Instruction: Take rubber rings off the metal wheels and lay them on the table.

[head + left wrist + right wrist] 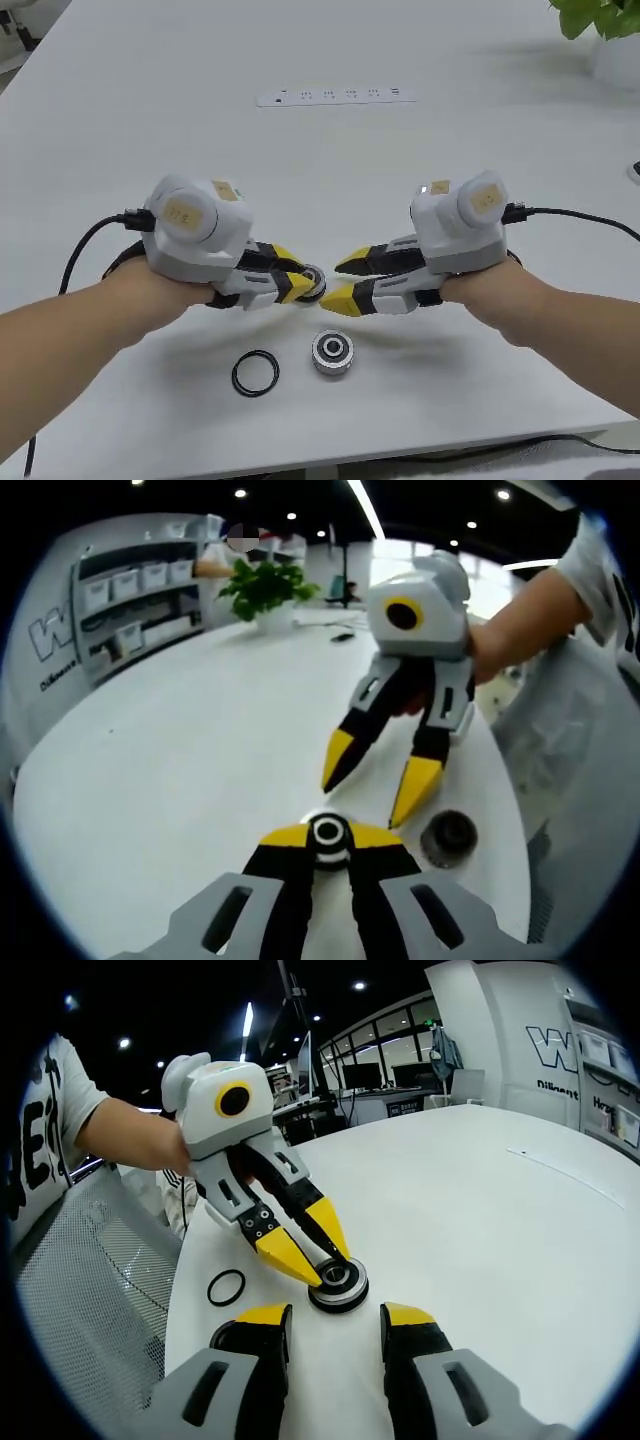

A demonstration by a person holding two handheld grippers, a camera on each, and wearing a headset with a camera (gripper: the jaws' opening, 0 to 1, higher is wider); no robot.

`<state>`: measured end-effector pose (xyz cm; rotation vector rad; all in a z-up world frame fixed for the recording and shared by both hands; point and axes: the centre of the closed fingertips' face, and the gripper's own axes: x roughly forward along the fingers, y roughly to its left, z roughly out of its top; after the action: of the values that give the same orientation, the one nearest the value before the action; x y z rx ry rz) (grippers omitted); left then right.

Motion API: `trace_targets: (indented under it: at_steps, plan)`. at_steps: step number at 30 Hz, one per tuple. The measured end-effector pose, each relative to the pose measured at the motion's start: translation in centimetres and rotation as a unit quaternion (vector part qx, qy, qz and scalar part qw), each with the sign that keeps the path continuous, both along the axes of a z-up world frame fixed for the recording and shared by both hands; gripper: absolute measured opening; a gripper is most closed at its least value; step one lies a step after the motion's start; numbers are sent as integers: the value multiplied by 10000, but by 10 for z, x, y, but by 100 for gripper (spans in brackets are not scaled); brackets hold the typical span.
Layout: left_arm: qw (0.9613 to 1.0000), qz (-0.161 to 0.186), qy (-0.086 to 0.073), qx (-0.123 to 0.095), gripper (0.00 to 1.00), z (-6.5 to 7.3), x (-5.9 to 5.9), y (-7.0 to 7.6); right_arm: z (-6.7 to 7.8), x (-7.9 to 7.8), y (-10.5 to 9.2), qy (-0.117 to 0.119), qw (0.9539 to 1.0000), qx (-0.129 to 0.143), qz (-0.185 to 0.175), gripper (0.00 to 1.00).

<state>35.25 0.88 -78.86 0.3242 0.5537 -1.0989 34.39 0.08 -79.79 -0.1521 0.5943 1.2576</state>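
We are clamping the left claw (300,287) on the stiff metal wheel (329,832); the right claw (375,778) is hovering apart, probably best pinching the stretchy rubber ring (336,1305) at its edge.

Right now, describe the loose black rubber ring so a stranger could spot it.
Go to the white table's near edge. The thin black rubber ring lies flat there, left of a round silver metal wheel; unlike the wheel, it is an empty hoop.
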Motion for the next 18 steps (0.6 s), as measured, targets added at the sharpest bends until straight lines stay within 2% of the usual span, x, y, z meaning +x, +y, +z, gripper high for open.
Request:
trace_targets:
  at_steps: [5, 8, 18]
  plan:
    - [10000, 2, -10, 51, 17, -1, 0, 2, 0, 1, 0, 3, 10000, 8, -13, 32]
    - [10000, -5, 27, 70, 16, -3, -1, 3, 0, 0, 0, 2, 10000, 11, -11, 32]
    - [10000, 18, -16, 80, 16, -3, 1, 2, -1, -1, 1, 5, 10000, 4, -3, 32]
